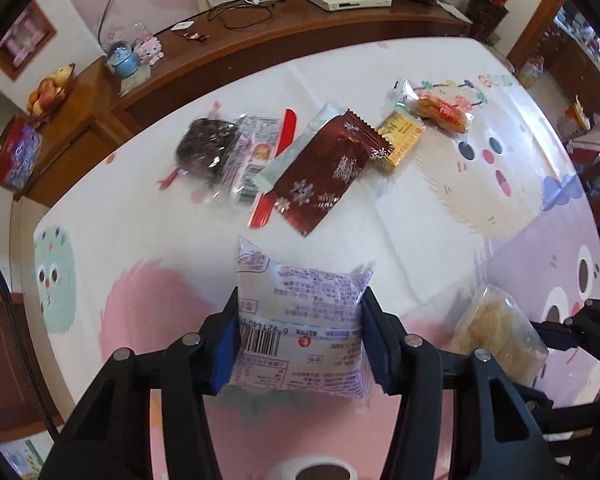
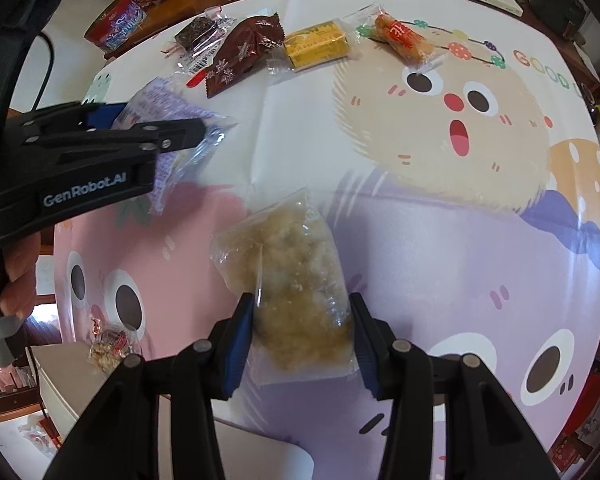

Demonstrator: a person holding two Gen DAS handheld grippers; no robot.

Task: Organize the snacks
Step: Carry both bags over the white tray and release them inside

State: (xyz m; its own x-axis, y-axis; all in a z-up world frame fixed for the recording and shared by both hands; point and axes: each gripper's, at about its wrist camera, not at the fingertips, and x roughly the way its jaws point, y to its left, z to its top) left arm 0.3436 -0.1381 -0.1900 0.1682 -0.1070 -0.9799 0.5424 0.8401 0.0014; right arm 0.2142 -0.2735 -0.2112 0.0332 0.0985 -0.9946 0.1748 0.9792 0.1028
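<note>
left wrist – close, downward | right wrist – close, downward | shared: tablecloth (image 1: 440, 208) snacks

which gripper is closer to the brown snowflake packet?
Left. The left gripper, clamped on the purple-print packet, sits just short of the brown snowflake packet. The right gripper, holding the clear crumbly snack bag, is farther back.

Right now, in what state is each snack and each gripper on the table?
left gripper: jaws shut on the purple-printed packet.
purple-printed packet: sealed, held between the jaws.
right gripper: jaws shut on the clear bag of pale crumbly snack.
clear bag of pale crumbly snack: sealed, gripped at its sides.
brown snowflake packet: sealed, lying on the table, overlapping its neighbours.
yellow box: closed, lying flat.
</note>
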